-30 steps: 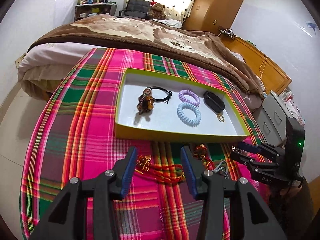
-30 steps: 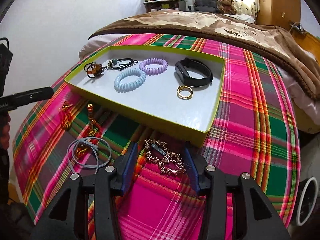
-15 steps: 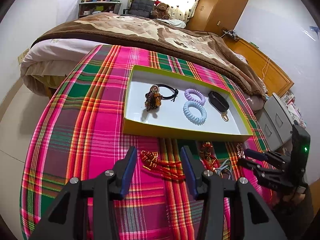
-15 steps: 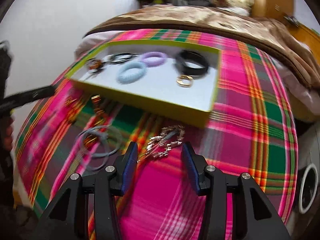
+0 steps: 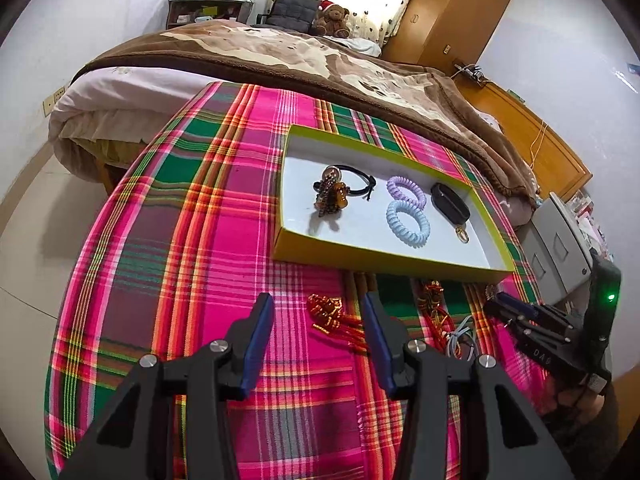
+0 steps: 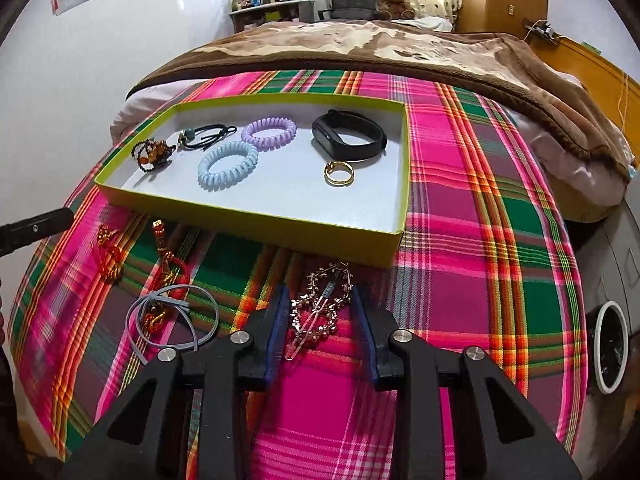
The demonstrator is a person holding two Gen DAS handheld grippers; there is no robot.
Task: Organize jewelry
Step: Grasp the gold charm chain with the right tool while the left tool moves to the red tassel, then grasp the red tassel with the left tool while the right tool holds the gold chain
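A lime-green tray [image 6: 256, 220] with a white floor holds two coil hair ties [image 6: 228, 164], a black band [image 6: 348, 140], a gold ring [image 6: 339, 173], a beaded bracelet [image 6: 154, 154] and a black hair tie [image 6: 204, 136]. On the plaid cloth in front of it lies a rhinestone hair clip [image 6: 332, 276]. My right gripper [image 6: 320, 300] straddles the clip, and its jaws are closing with the clip between them, not clearly pressing. My left gripper [image 5: 316, 320] stands open over a red beaded tassel [image 5: 332, 316], with nothing gripped.
Two red knot ornaments [image 6: 108, 256] [image 6: 168, 264] and a grey-blue hair tie [image 6: 172, 320] lie loose left of the clip. A bed with a brown blanket [image 6: 400, 48] runs behind the table. A grey drawer unit [image 5: 560, 248] and a white bin [image 6: 610, 354] stand to the right.
The right gripper's jaws have narrowed around the rhinestone clip, which now lies between the fingers. The left gripper has stayed open above the red tassel.
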